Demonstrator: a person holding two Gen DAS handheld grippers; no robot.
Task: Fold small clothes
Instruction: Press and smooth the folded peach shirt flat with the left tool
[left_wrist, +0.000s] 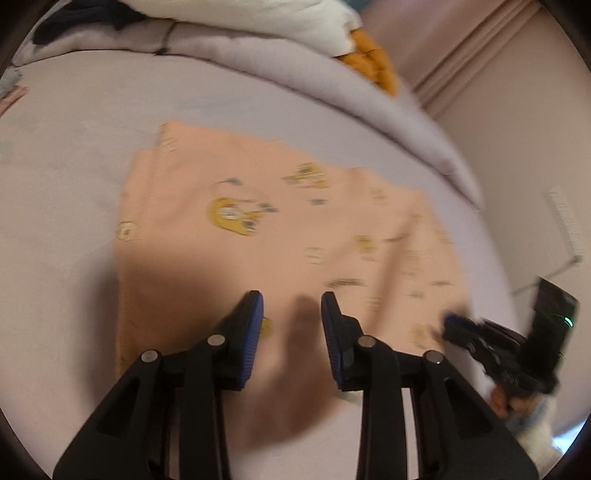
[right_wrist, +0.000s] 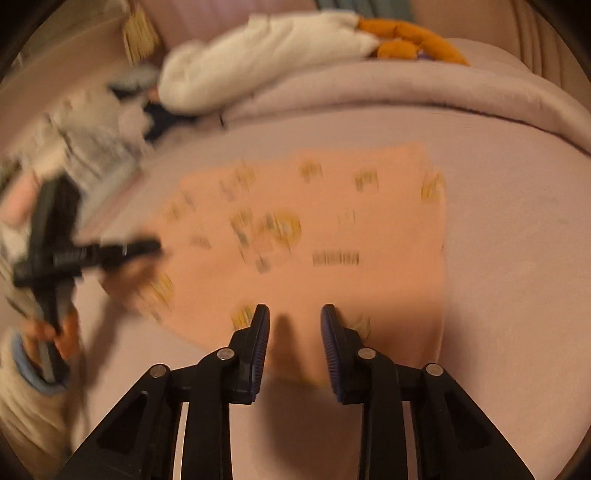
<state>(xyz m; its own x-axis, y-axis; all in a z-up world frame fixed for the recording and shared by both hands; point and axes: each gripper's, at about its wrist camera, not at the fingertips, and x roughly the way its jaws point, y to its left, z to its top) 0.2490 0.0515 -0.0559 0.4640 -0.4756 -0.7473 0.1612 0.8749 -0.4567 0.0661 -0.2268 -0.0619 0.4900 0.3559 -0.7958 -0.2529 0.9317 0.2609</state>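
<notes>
A small peach garment (left_wrist: 280, 236) with yellow cartoon prints lies flat on the pale lilac bed; it also shows in the right wrist view (right_wrist: 332, 229). My left gripper (left_wrist: 291, 306) is open and empty, hovering over the garment's near edge. My right gripper (right_wrist: 295, 317) is open and empty over the garment's near edge. The right gripper (left_wrist: 458, 325) also shows at the right of the left wrist view, beside the garment's corner. The left gripper (right_wrist: 147, 247) also shows at the left of the right wrist view, blurred, at the garment's left side.
A rolled lilac duvet (right_wrist: 406, 88) runs along the far side of the bed. White cloth (right_wrist: 258, 48) and an orange item (right_wrist: 413, 40) lie on it. A pile of grey and dark clothes (right_wrist: 96, 140) sits at the far left. A wall (left_wrist: 517, 122) is on the right.
</notes>
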